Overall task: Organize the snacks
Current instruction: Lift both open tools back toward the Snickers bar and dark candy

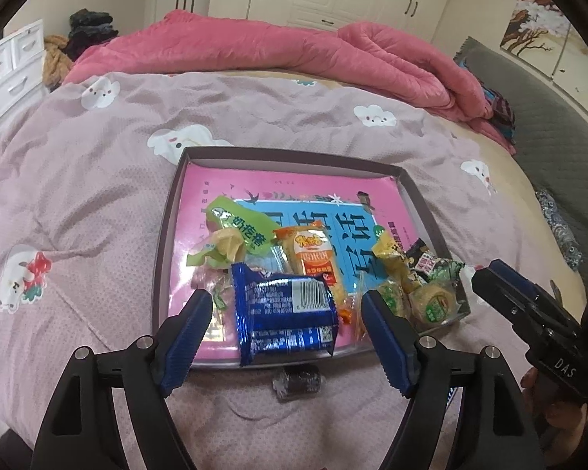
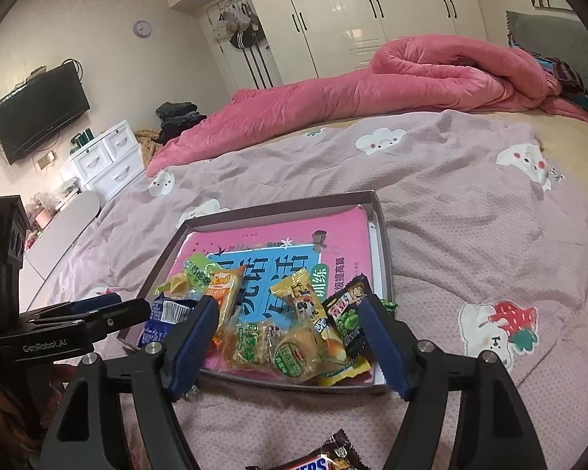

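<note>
A shallow dark-rimmed box (image 1: 294, 154) lies on the bed with a pink book as its floor. Several snacks are heaped at its near end: a blue packet (image 1: 286, 313), a green one (image 1: 247, 227), an orange one (image 1: 313, 254) and round wrapped cakes (image 1: 435, 301). My left gripper (image 1: 288, 299) is open above the blue packet, with a gap at each pad. Over the cakes (image 2: 294, 352) and a dark green-print packet (image 2: 349, 317), my right gripper (image 2: 290, 309) is open and holds nothing. A small dark snack (image 1: 298, 382) and a Snickers bar (image 2: 325, 458) lie on the sheet outside the box (image 2: 278, 205).
A rolled pink quilt (image 1: 333, 58) lies across the far side of the bed. White drawers (image 2: 106, 156) and a wall TV (image 2: 39, 109) stand to the left, a grey headboard (image 1: 529, 98) to the right. The cloud-print sheet (image 1: 78, 196) surrounds the box.
</note>
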